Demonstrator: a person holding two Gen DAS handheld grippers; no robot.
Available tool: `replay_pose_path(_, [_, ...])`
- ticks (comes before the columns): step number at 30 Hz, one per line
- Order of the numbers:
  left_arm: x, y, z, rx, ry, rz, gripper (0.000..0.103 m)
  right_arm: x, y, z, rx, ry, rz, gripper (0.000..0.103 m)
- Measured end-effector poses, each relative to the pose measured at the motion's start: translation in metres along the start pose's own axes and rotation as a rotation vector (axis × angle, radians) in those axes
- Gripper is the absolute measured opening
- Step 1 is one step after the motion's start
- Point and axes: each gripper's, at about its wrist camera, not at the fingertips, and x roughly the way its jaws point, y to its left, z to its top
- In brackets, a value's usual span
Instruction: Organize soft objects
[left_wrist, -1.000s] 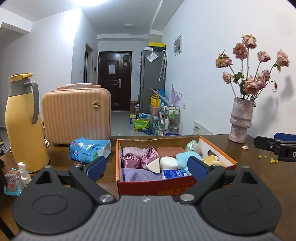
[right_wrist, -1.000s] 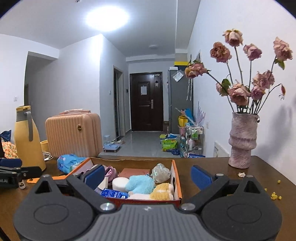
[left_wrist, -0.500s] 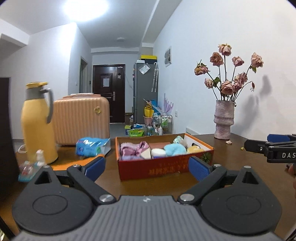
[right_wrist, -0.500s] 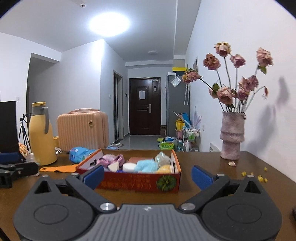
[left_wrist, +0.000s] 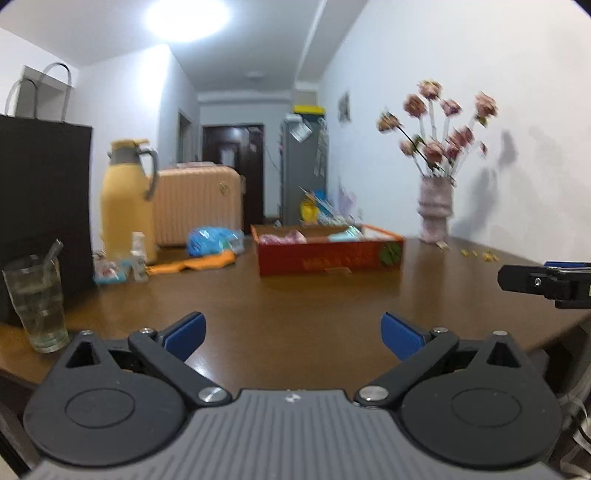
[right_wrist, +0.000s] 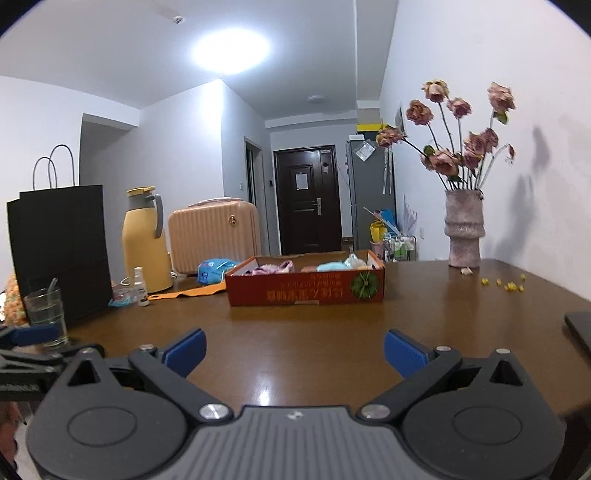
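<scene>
A red cardboard box (left_wrist: 328, 254) (right_wrist: 306, 290) stands in the middle of the brown table (left_wrist: 295, 302) (right_wrist: 332, 332). It holds several soft objects; pink cloth (right_wrist: 275, 266) and a light blue plush piece (right_wrist: 330, 266) show over its rim. My left gripper (left_wrist: 291, 334) is open and empty, well back from the box near the table's front edge. My right gripper (right_wrist: 293, 350) is open and empty, also back from the box. The right gripper also shows at the right edge of the left wrist view (left_wrist: 546, 282).
Left of the box: an orange cloth (right_wrist: 192, 291), a blue tissue pack (right_wrist: 214, 268), a yellow thermos (right_wrist: 144, 240), a peach suitcase (right_wrist: 214, 236), a small bottle (right_wrist: 139, 281), a black paper bag (right_wrist: 59, 251) and a glass (right_wrist: 46, 315). A vase of dried roses (right_wrist: 464, 236) stands far right.
Both grippers have pulled back from the box toward the table's front edge, staying open and empty. The box now looks smaller and farther. The bag and the glass have come into view.
</scene>
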Motion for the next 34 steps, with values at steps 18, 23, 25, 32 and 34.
replay_pose_path(18, [-0.011, 0.007, 0.000, -0.037, -0.030, 0.016, 0.103, -0.012, 0.009, -0.013, 0.005, 0.004, -0.052, 0.103])
replay_pose_path(23, [-0.013, 0.006, 0.000, -0.033, -0.035, 0.015, 0.103, -0.010, 0.014, -0.013, -0.004, 0.003, -0.035, 0.103])
replay_pose_path(25, [-0.013, 0.006, 0.001, -0.031, -0.036, 0.012, 0.103, -0.011, 0.014, -0.012, 0.001, -0.002, -0.038, 0.103])
replay_pose_path(32, [-0.013, 0.007, 0.000, -0.043, -0.036, 0.014, 0.103, -0.010, 0.011, -0.014, 0.016, 0.006, -0.049, 0.103])
replay_pose_path(34, [-0.015, 0.007, 0.000, -0.042, -0.049, 0.007, 0.103, -0.009, 0.012, -0.014, 0.013, 0.002, -0.047, 0.103])
